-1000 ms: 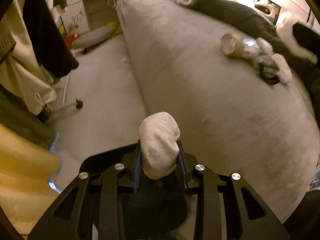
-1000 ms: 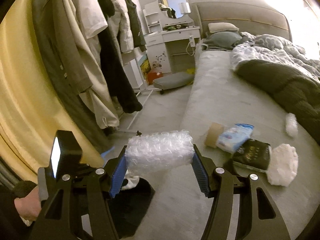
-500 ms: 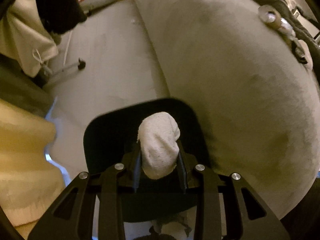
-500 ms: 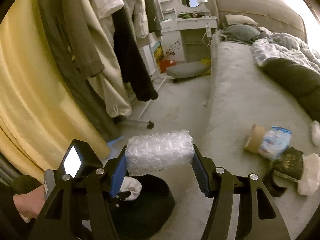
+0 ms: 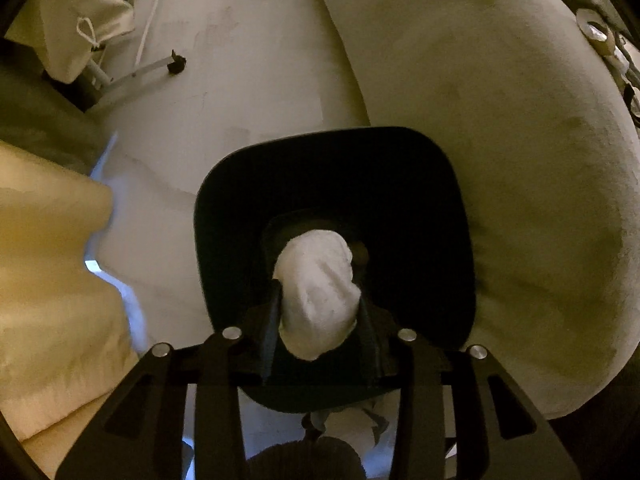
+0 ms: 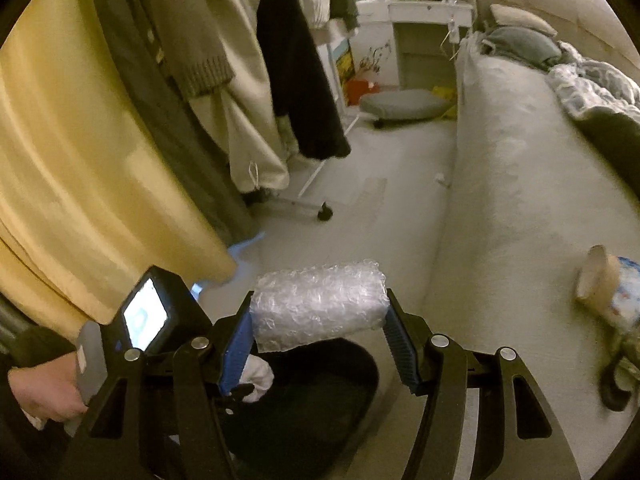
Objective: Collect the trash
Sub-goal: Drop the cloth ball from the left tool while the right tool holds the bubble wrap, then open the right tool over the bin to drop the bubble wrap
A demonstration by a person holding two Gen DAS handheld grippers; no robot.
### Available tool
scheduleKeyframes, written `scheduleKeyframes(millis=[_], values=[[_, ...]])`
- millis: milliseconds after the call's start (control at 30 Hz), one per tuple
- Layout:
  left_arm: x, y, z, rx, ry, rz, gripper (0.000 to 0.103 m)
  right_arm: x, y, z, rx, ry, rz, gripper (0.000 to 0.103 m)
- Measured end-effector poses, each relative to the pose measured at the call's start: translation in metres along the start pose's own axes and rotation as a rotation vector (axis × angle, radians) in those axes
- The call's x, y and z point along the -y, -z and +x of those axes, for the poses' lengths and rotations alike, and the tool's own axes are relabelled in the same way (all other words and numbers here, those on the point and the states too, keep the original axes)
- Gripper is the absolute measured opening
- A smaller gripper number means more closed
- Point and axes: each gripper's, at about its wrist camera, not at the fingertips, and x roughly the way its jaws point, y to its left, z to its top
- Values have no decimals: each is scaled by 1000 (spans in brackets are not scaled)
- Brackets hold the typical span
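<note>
Beside the bed (image 5: 500,128), my left tool (image 5: 318,316) grips a white wad (image 5: 316,292) over the black bin (image 5: 332,184); my right tool (image 6: 320,332) clamps a bubble-wrap roll (image 6: 320,304).

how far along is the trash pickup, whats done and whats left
Nothing is clearly binned yet; the bin's inside is too dark to tell. In hand: the left tool holds a white wad over the bin, and the right tool grips bubble wrap. Left on the bed: a tape roll and a blue-white packet.

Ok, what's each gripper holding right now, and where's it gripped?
Left gripper: white wad, pinched at its lower sides. Right gripper: bubble wrap roll, clamped by its two ends.
</note>
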Motion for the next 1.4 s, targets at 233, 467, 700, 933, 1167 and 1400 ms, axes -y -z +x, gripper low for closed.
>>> scheduleKeyframes(millis=[233,467,700,933,1167,1400], values=[[-23,1,-15,52,22,-44,62,-8,5,37,-93,9,-8,62],[-42,1,-32,112,24,-86,64,-17,11,67,-171,14,-26,62],[-64,-2,-53,218,16,-112,63,-24,19,92,-236,17,-41,62],[-76,-1,-89,378,31,-127,60,-33,27,113,-292,9,-63,62],[-76,0,-120,521,40,-109,55,-38,38,127,-345,5,-89,62],[-72,3,-146,658,51,-101,52,-40,53,136,-406,0,-109,62]])
